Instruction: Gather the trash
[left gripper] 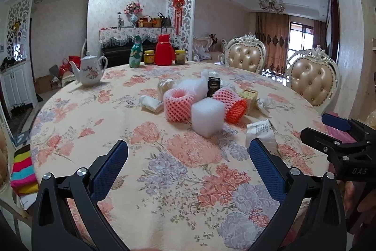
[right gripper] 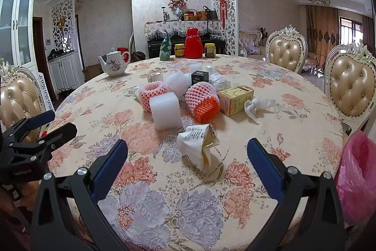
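My right tool [right gripper: 186, 158] was open | crumpled paper cup [right gripper: 199, 147] lay just ahead, nearer than my open left tool [left gripper: 188, 157].

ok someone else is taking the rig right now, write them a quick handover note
Left tool: open, empty, over the near table edge.
Right tool: open, empty, lined up on the crumpled paper wrapper, not touching it.
Trash sits mid-table: white foam block, two pink foam nets, one over an orange net, yellow box, black box, crumpled tissue, more wrappers behind.
Pink bag hangs at the table's right edge.
Done: nothing visibly collected.
Left: all of it; the wrapper looks like the easiest start.
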Tool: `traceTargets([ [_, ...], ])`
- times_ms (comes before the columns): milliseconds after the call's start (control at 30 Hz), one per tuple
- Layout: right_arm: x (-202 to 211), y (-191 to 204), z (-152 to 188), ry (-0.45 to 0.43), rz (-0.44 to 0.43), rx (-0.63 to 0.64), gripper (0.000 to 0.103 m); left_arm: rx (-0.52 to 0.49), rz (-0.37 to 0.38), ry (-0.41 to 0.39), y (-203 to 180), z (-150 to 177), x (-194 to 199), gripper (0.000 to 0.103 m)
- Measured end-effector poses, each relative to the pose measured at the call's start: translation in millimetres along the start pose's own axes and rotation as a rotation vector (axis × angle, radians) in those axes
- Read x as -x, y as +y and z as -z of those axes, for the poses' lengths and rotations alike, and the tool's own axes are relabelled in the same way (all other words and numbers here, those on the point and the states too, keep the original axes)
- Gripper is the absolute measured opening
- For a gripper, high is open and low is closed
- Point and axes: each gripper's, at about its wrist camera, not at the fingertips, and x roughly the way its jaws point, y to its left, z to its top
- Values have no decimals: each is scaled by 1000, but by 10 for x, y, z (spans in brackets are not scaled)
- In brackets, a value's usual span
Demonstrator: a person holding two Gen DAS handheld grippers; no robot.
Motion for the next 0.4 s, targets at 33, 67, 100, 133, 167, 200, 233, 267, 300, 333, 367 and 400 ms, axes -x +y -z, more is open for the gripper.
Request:
traceTargets([
  [33,-1,0,0,0,1,0,98,-1,-9,2,-1,4,-6,97],
  [67,-5,-4,-1,1,0,-1,98,-10,-36,-2,-12,10,-7,97],
  [100,-2,-4,2,0,0,-2,98,-23,-49,-11,-24,15,-1,97],
  [133,-1,-4,3,-1,0,-3,98,-28,-51,-17,-27,12,6,97],
  [167,-3,-3,4,-1,0,-4,99,-29,-51,-24,-28,9,18,97],
  [200,-1,-1,7,-1,-1,-4,99,-25,-57,-27,-25,3,23,97],
  [233,-4,0,6,-1,0,-4,98,-20,-57,-30,-20,-2,34,97],
  [267,-4,1,8,-1,1,-4,98,-16,-51,-32,-10,-6,43,97],
  [300,-3,1,10,0,-1,-4,99,-14,-52,-32,-2,-9,44,97],
  [333,-4,-2,5,-1,-2,-4,99,-13,-58,-31,0,-10,40,97],
  [367,-5,0,7,0,-2,-3,99,-11,-58,-30,7,-11,43,97],
  [400,-6,2,9,1,-2,-3,99,-7,-53,-28,16,-12,47,97],
])
